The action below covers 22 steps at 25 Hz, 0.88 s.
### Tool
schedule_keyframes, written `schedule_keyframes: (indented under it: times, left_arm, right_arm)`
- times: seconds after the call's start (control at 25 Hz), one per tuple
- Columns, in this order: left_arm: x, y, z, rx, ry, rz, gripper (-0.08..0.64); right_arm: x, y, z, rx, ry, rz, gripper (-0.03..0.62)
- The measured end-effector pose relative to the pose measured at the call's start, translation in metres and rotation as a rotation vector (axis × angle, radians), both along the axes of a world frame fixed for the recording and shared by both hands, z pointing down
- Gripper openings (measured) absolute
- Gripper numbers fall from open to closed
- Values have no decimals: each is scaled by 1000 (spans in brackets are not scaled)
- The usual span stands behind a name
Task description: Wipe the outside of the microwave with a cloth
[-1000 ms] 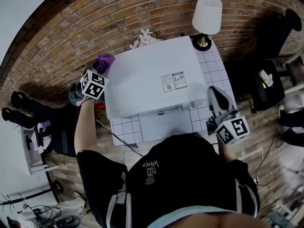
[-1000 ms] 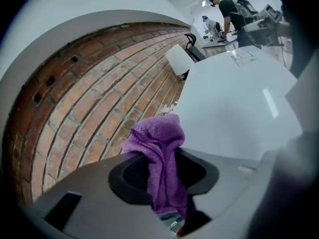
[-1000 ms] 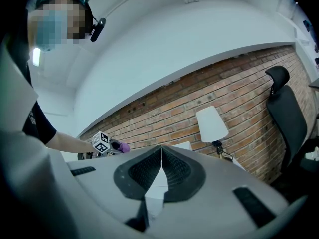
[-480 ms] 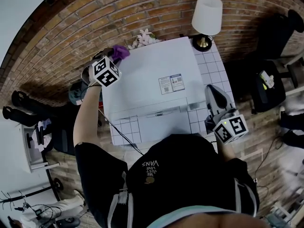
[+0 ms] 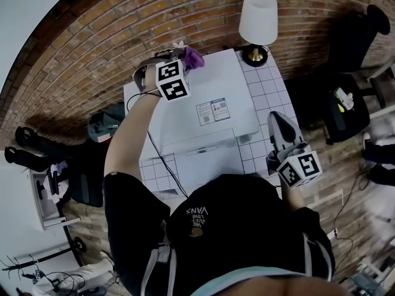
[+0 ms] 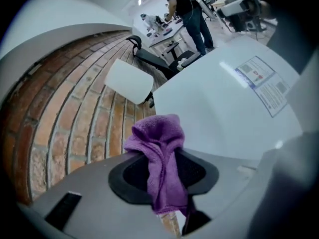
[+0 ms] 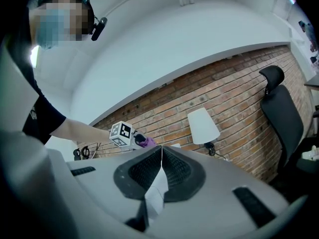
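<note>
left gripper [image 6: 164, 178]: jaws clamped tight on a purple terry cloth [image 6: 158, 143], gripped along its middle
cloth look: fuzzy purple pile, crumpled; a folded bunch sticks out past the jaw tips and a thin tail hangs down at the jaw base
cloth place: held in the left gripper at the back edge of the white box-shaped microwave [image 6: 224, 113] top, right by the red brick wall [image 6: 65, 123]; can't tell if it touches the top
head view: left gripper [image 5: 184, 62] is stretched out over the microwave [image 5: 197, 97] with the cloth [image 5: 194, 57] at its tip
microwave look: plain white top with a printed label sticker [image 5: 213, 111] toward the right side; it sits on a white tiled table [image 5: 265, 85]
right gripper [image 7: 160, 166]: jaws pressed together, nothing between them
right gripper place: right gripper [image 5: 281, 125] sits off the microwave's front right corner, apart from it
around: white-shade table lamp [image 5: 258, 20] at the table's back right, behind the microwave; black office chair [image 7: 280, 113] by the wall
</note>
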State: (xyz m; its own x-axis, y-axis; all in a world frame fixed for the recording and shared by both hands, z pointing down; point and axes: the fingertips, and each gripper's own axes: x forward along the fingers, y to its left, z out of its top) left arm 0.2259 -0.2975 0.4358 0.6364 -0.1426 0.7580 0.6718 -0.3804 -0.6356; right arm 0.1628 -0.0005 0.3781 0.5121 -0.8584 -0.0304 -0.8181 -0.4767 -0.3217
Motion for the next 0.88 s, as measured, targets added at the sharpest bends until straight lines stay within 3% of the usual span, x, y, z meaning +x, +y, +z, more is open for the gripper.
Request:
schedule_keyframes:
  times: [0.48,0.72,0.88]
  left_arm:
    - [53,103,-3,-7,-4,148,141]
    - [39,88,-14,-69,35,95,141]
    - [-2,42,-22,-66,49,23,141]
  right_arm:
    - [8,28,1,-1,2,43,3]
    - [-3,16,-3,-15,4,-2,3]
    - [-19,-7,-10,-13,18,-66,3]
